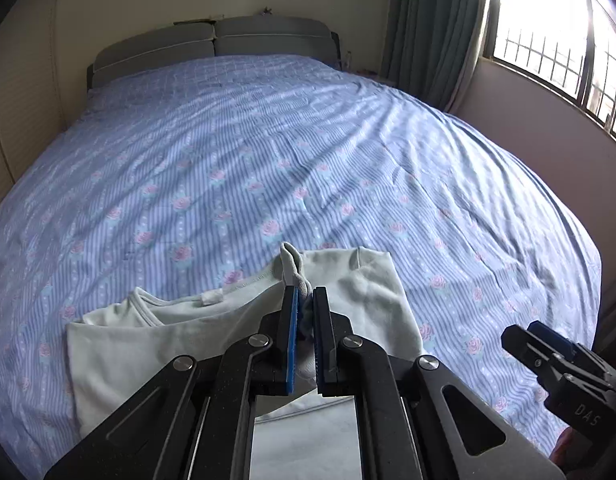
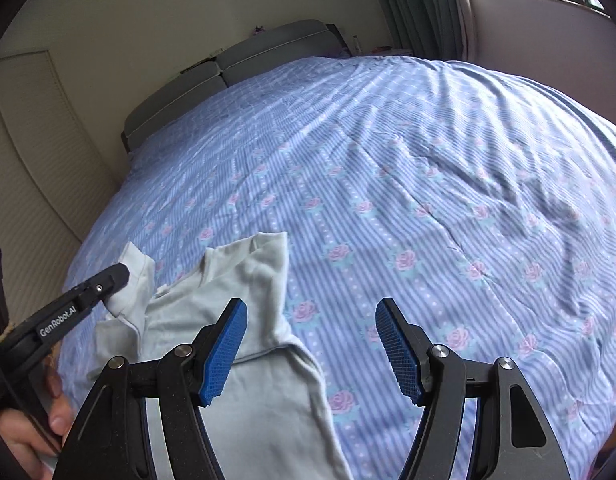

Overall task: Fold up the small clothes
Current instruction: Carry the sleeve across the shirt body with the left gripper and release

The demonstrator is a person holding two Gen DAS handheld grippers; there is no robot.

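A small pale green shirt lies crumpled at the near edge of the bed. My left gripper is shut on a bunched fold of that shirt, which sticks up between its blue pads. In the right wrist view the same shirt spreads left of centre, and the left gripper pinches its raised fold from the left. My right gripper stands open above the bedspread with nothing between its fingers; its left finger hangs over the shirt's edge. The right gripper also shows at the lower right of the left wrist view.
A blue striped bedspread with pink roses covers the whole bed. A grey headboard stands at the far end. A window with bars and a green curtain are at the right. A hand holds the left gripper.
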